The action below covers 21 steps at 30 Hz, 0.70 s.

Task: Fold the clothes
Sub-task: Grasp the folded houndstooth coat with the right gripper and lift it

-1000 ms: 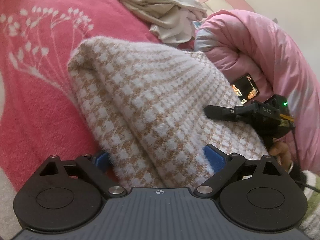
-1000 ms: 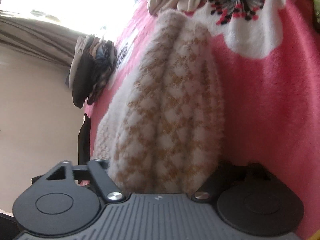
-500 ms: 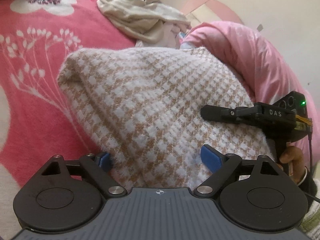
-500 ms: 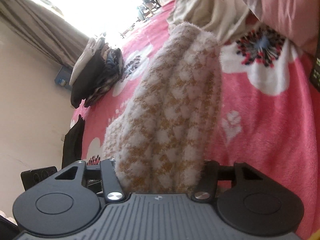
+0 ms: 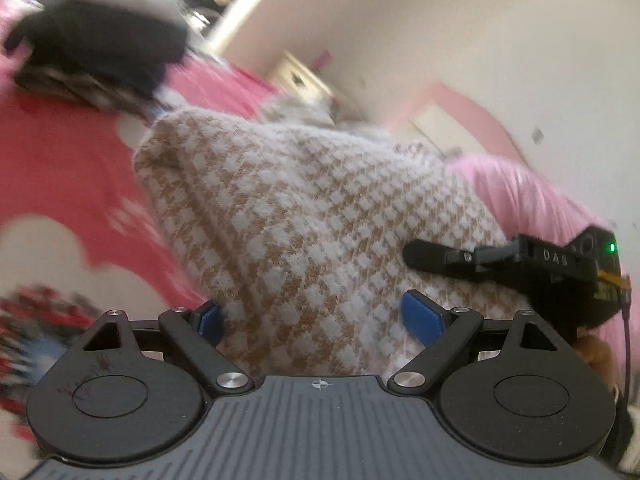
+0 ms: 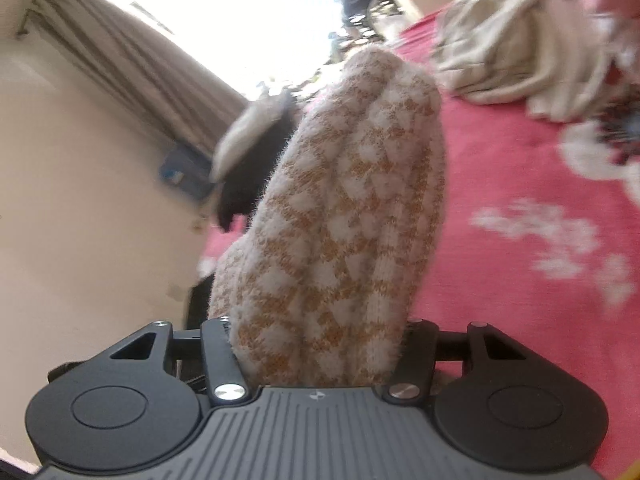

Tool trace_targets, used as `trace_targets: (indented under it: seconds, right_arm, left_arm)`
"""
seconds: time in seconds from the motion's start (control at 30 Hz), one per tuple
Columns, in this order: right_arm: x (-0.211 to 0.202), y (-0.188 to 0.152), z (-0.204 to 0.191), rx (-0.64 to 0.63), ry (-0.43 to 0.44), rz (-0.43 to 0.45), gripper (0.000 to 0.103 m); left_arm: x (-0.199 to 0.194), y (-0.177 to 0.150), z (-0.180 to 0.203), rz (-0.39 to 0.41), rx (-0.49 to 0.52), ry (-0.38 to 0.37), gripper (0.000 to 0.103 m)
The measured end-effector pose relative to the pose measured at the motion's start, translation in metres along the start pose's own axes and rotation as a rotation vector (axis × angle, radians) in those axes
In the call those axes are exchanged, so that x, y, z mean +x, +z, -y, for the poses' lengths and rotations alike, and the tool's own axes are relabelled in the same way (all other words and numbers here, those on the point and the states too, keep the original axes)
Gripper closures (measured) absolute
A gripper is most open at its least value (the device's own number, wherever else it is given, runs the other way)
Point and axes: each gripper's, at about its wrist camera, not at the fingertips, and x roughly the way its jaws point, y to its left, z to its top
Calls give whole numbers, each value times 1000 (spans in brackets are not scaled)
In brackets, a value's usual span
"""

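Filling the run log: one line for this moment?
left hand-held gripper: around sweater | right hand-held gripper: shut on sweater | bed: below

I have the left hand-held gripper (image 5: 312, 318) at the bottom of its own view, jaws wide, one blue pad (image 5: 420, 316) standing clear in the lower right and the other half buried in the knit (image 5: 304, 220) between them. My right hand-held gripper (image 6: 320, 344) has its jaws squeezed against a thick bundle of that knit. In the left view it enters from the right edge, one black finger (image 5: 440, 258) lying across the fabric, my hand (image 5: 596, 354) just below it.
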Motion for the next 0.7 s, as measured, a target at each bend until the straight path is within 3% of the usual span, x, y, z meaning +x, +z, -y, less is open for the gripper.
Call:
trace_targets:
  seconds: [0.23, 0.33, 0.5, 0.7]
  right_arm:
    - [97, 17, -63, 50, 217, -87, 45]
    - [152, 23, -97, 77, 291, -133, 45]
    - [247, 24, -148, 159, 357, -222, 45]
    - [335, 9, -180, 257, 351, -311, 45]
  left_arm:
    - [-88, 57, -44, 167, -16, 215, 14]
    - [-117, 86, -70, 204, -20, 332, 14]
    - [-146, 131, -127, 192, -62, 487, 15]
    - [-155, 160, -209, 134, -174, 535, 18]
